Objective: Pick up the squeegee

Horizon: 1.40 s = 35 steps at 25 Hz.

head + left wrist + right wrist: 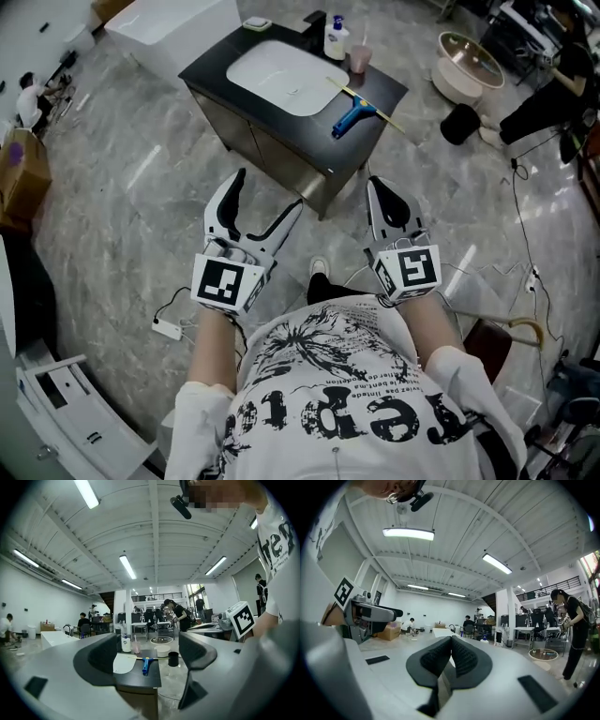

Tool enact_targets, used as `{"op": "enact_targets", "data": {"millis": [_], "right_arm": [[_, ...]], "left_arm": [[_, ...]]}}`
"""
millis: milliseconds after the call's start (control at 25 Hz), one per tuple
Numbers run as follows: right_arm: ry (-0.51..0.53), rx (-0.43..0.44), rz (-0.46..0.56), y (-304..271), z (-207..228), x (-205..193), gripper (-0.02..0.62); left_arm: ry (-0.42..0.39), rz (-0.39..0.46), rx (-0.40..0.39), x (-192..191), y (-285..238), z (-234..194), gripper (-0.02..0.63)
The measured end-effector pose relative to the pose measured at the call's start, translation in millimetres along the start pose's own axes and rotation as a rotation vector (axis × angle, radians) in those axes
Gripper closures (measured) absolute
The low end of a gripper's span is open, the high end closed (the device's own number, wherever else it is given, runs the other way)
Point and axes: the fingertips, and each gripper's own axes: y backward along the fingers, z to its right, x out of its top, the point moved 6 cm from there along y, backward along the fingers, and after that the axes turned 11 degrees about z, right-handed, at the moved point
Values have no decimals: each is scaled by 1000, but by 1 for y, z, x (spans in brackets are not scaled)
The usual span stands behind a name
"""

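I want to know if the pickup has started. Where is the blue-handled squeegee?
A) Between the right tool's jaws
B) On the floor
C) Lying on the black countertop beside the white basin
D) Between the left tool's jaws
C: the squeegee lies on the black countertop beside the white basin. The open left tool and the shut right tool are both empty and short of it.

Black-printed white T-shirt [337, 403] worn; grey, black-padded tongs [269, 190].
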Motion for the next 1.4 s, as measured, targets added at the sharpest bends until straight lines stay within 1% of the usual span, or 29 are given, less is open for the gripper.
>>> {"op": "enact_targets", "data": {"millis": [120, 280, 440, 640, 720, 800, 880, 1080, 1280, 1400], "right_arm": [[11, -25, -4, -46, 47, -6, 580], [3, -52, -20, -87, 93, -18, 580], [-13, -97, -51, -110, 123, -39, 580], [-24, -171, -94, -135, 150, -62, 580], [-21, -215, -110, -144, 159, -70, 580], [-24, -277, -131, -151, 166, -78, 580], [-30, -331, -149, -160, 175, -86, 580], [-56, -463, -195, -181, 194, -112, 580], [-75, -565, -250, -197, 214, -146, 580], [-102, -624, -291, -200, 219, -166, 580]], "left_arm": [[-4, -13, -21, -10, -67, -25, 209], [7, -52, -49, -30, -134, -47, 210], [24, -110, -97, -60, -184, -61, 209], [54, -204, -200, -105, -248, -73, 209], [72, -240, -251, -123, -275, -77, 210], [86, -279, -313, -140, -300, -78, 210], [98, -318, -359, -158, -324, -81, 210], [102, -435, -469, -208, -372, -82, 210], [115, -545, -533, -265, -413, -83, 210], [114, -625, -571, -298, -427, -80, 210]]}}
